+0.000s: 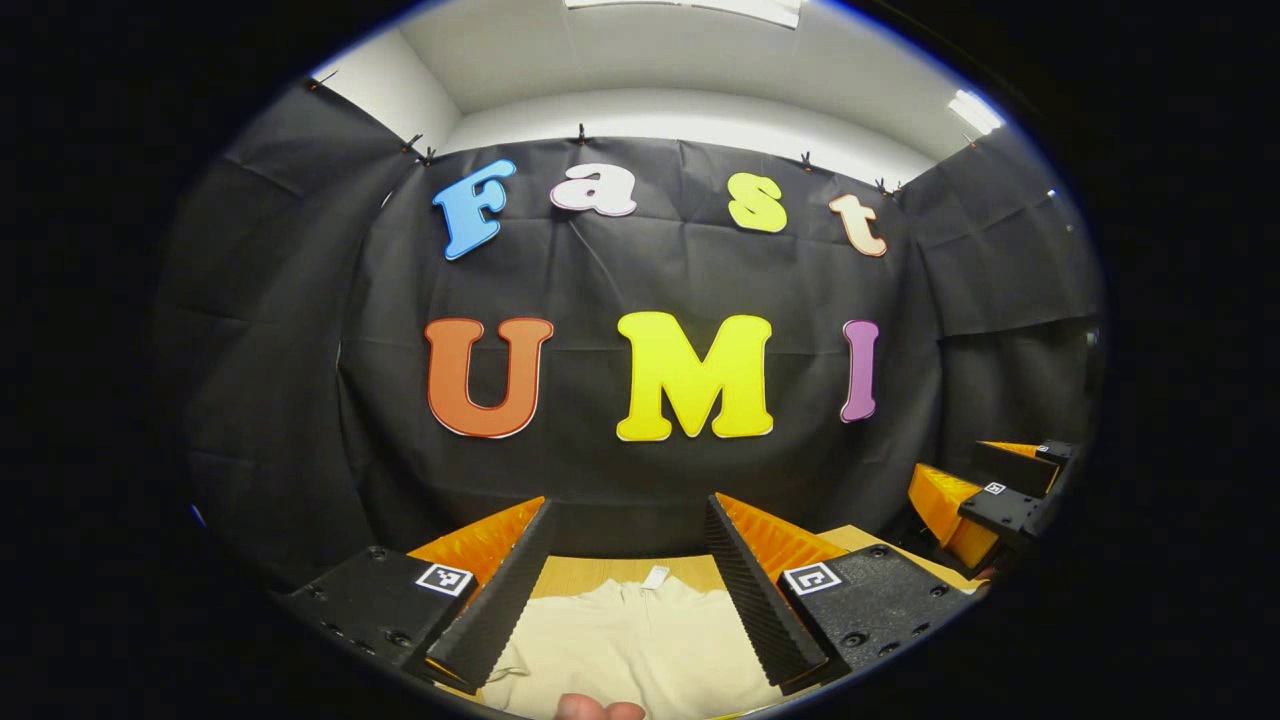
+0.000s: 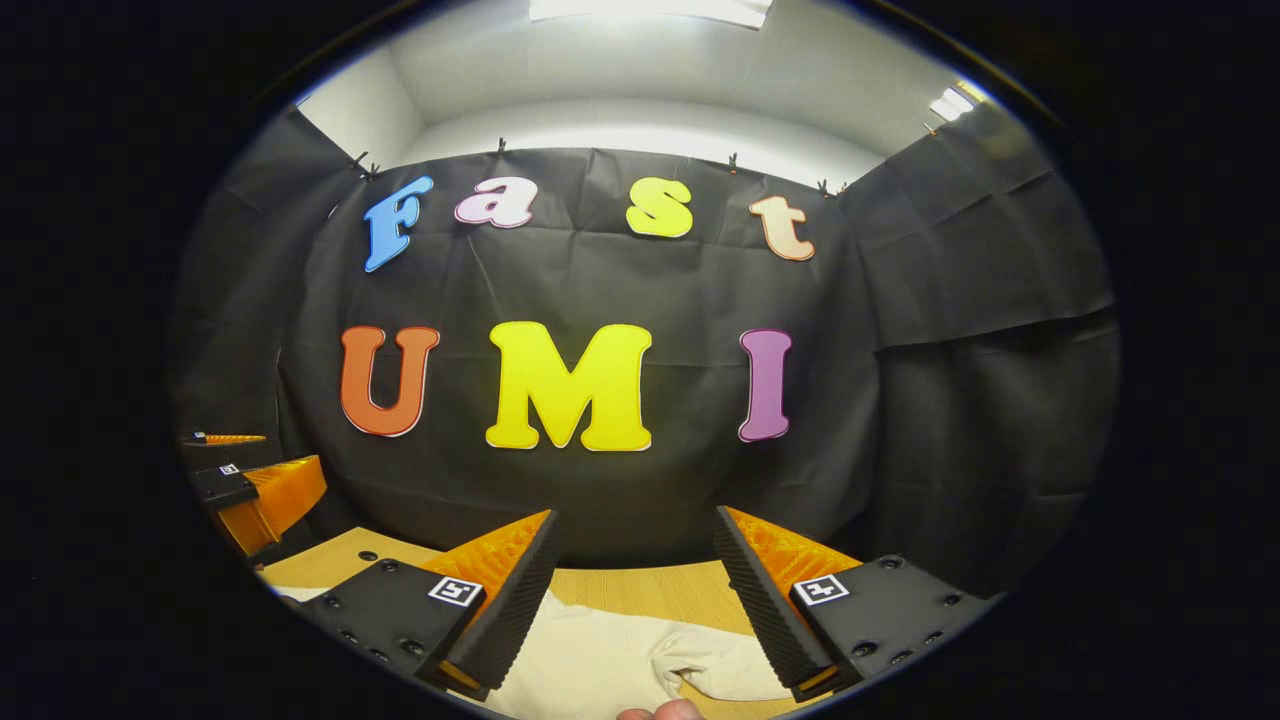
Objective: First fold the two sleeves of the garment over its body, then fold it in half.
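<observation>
Cream garment point(image 1: 640, 640), wooden table point(image 2: 640, 590) beyond

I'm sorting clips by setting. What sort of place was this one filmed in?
Most likely a small indoor recording booth, not a home: black cloth is clipped up as walls on three sides, a white ceiling with light panels runs above, and a cream garment lies on a wooden table.

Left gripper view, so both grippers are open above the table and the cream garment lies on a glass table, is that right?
Not quite: the table is wooden, not glass, as the left gripper view shows. The rest holds: the left gripper and the right gripper are both open, with the cream garment lying on the table below them.
</observation>
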`<state>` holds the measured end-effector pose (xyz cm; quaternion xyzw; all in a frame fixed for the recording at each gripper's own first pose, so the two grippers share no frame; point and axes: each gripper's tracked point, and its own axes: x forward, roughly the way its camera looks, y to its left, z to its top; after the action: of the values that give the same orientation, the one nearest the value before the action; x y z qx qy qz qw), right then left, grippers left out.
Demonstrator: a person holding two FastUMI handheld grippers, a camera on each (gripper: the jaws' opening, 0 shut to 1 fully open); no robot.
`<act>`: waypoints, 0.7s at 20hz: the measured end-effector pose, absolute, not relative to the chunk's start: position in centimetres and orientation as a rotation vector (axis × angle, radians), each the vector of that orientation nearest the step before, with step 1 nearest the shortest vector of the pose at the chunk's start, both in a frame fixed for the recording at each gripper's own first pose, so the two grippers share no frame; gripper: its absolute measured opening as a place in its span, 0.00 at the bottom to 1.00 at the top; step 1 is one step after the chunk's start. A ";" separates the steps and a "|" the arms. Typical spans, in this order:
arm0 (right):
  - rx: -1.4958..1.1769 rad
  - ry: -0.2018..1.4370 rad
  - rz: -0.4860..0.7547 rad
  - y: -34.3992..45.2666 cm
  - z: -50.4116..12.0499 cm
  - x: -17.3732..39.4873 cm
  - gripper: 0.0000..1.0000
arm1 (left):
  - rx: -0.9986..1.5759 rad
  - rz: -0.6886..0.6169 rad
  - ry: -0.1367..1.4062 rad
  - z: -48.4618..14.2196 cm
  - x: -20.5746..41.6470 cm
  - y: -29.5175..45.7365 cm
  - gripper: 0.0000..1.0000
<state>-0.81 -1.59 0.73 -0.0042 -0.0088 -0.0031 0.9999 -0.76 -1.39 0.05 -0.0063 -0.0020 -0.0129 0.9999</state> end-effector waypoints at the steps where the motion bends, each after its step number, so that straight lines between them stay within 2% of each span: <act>1: -0.005 -0.016 -0.004 -1.6 0.7 -0.8 0.96 | -0.013 -0.027 -0.004 0.0 -0.6 -1.6 0.96; 7: 0.007 0.013 0.000 -3.5 0.3 -0.6 0.96 | -0.007 -0.040 0.032 -1.5 -0.6 -2.5 0.96; 14: -0.017 0.093 -0.054 -10.1 -3.0 -1.4 0.96 | 0.018 -0.075 0.091 -4.0 -0.7 -4.1 0.96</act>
<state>-1.44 -10.09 -3.01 -0.0086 0.0463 -0.0268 0.9985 -0.68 -4.14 -3.96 0.0092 0.0453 -0.0377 0.9982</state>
